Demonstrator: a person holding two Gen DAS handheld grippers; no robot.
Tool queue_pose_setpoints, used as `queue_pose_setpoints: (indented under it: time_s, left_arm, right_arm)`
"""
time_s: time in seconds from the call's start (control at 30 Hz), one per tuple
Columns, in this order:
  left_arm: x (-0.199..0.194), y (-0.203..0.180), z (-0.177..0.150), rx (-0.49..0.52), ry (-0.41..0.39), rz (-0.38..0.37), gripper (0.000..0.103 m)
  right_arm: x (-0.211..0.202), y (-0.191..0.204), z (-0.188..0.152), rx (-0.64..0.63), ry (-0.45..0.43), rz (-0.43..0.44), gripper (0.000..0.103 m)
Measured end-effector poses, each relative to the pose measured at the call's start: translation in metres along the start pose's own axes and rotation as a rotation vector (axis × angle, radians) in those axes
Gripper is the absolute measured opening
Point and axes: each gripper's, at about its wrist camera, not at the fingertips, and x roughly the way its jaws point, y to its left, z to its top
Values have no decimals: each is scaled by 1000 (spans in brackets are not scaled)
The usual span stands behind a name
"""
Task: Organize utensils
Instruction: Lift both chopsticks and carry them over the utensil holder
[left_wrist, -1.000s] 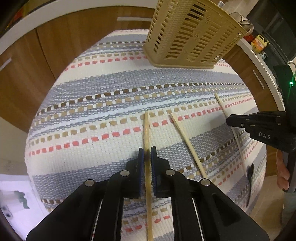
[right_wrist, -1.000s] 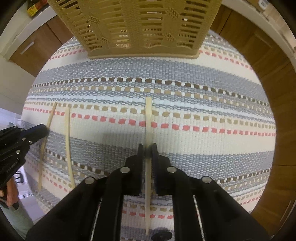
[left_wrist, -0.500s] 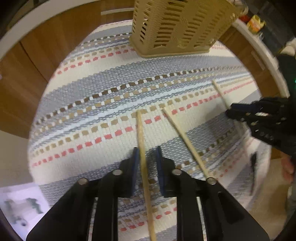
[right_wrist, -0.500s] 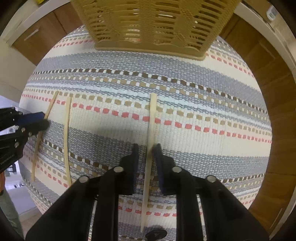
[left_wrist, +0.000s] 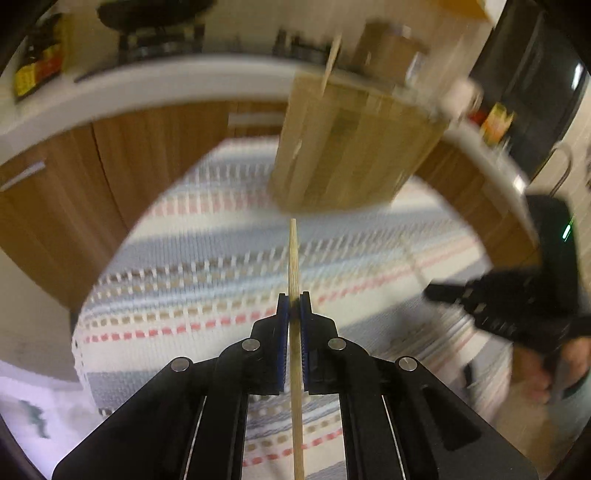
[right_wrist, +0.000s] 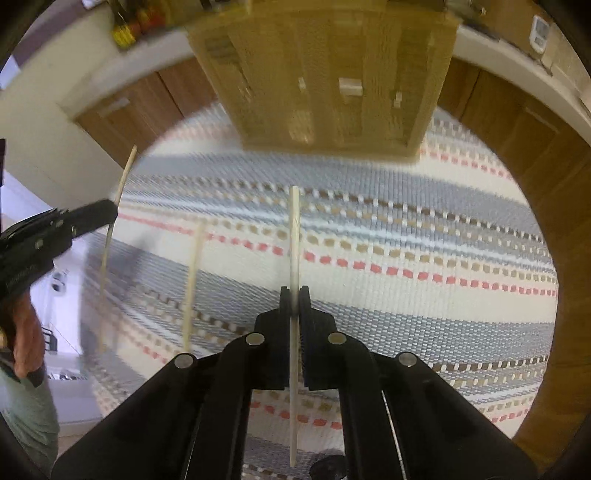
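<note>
My left gripper (left_wrist: 294, 301) is shut on a wooden chopstick (left_wrist: 294, 258) and holds it lifted above the striped mat (left_wrist: 184, 277), pointing toward the beige slotted utensil basket (left_wrist: 351, 147). My right gripper (right_wrist: 294, 295) is shut on a pale chopstick (right_wrist: 294, 236), also raised over the mat (right_wrist: 424, 229), with the basket (right_wrist: 325, 74) straight ahead. In the right wrist view the left gripper (right_wrist: 110, 210) shows at the left with its chopstick (right_wrist: 123, 177). A third chopstick (right_wrist: 192, 280) lies on the mat. The right gripper (left_wrist: 432, 291) shows in the left wrist view.
Wooden cabinet doors (left_wrist: 147, 147) and a white countertop (left_wrist: 166, 88) stand behind the mat. Bottles (left_wrist: 33, 66) and a stove (left_wrist: 159, 33) sit on the counter. The views are blurred by motion.
Both grippers closed on their chopsticks and lifted them off the mat. Both views have tilted up, so the basket and the counter behind it show higher.
</note>
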Motion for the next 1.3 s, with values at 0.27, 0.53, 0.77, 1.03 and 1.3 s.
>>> queue_pose_setpoints:
  time_s: [0.27, 0.53, 0.77, 1.03, 1.3]
  left_arm:
    - [-53, -11, 16, -37, -229, -111, 3]
    - [-93, -28, 49, -25, -453, -132, 3]
    - [-108, -52, 95, 23, -636, -97, 3]
    - [-90, -63, 146, 52, -768, -71, 4]
    - [-47, -54, 172, 47, -791, -41, 4]
  right_arm:
    - [-50, -16, -5, 39, -200, 142, 3]
    - [-120, -23, 27, 60, -461, 197, 3]
    - [-163, -33, 71, 66, -711, 101, 3]
    - [-179, -43, 115, 40, -1029, -191, 3]
    - [-132, -66, 147, 7, -1034, -188, 3]
